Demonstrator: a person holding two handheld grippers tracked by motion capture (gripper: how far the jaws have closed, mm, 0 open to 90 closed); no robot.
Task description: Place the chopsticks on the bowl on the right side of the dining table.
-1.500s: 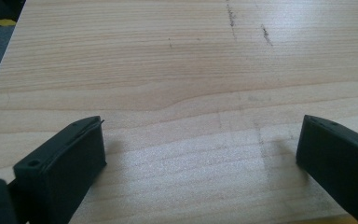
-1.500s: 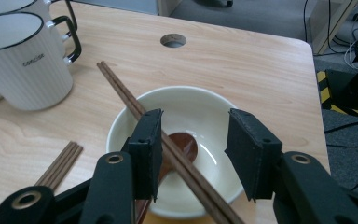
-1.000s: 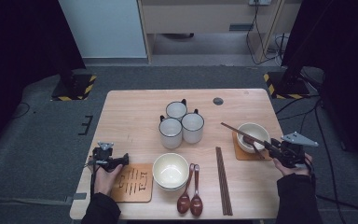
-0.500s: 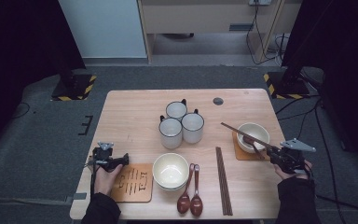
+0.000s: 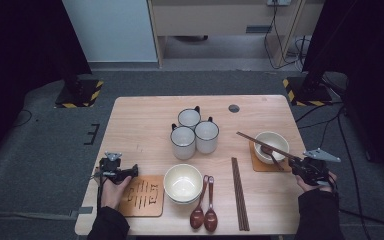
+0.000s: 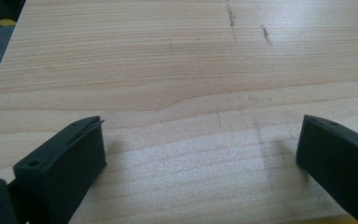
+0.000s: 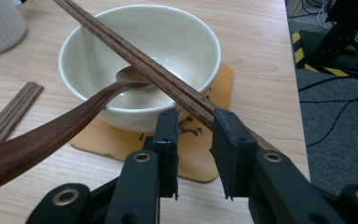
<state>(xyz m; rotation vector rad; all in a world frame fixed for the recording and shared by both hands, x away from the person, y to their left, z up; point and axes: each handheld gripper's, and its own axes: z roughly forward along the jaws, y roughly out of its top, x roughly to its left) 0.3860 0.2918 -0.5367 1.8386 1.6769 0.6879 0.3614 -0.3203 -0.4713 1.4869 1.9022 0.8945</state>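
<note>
My right claw (image 7: 193, 122) is clamped on the chopsticks (image 7: 135, 58), which slant ahead of it across the bowl (image 7: 140, 60) so they can rest on its rim, while my left claw (image 6: 200, 154) rests apart on the tabletop (image 6: 177, 70).

On the wooden table (image 5: 145, 115), three mugs (image 5: 195, 132) cluster mid-table, the right gripper (image 5: 300, 165) holds chopsticks (image 5: 262, 144) slanting over the right bowl (image 5: 271, 146), and the left gripper (image 5: 130, 171) rests beside a coaster (image 5: 142, 196).
</note>
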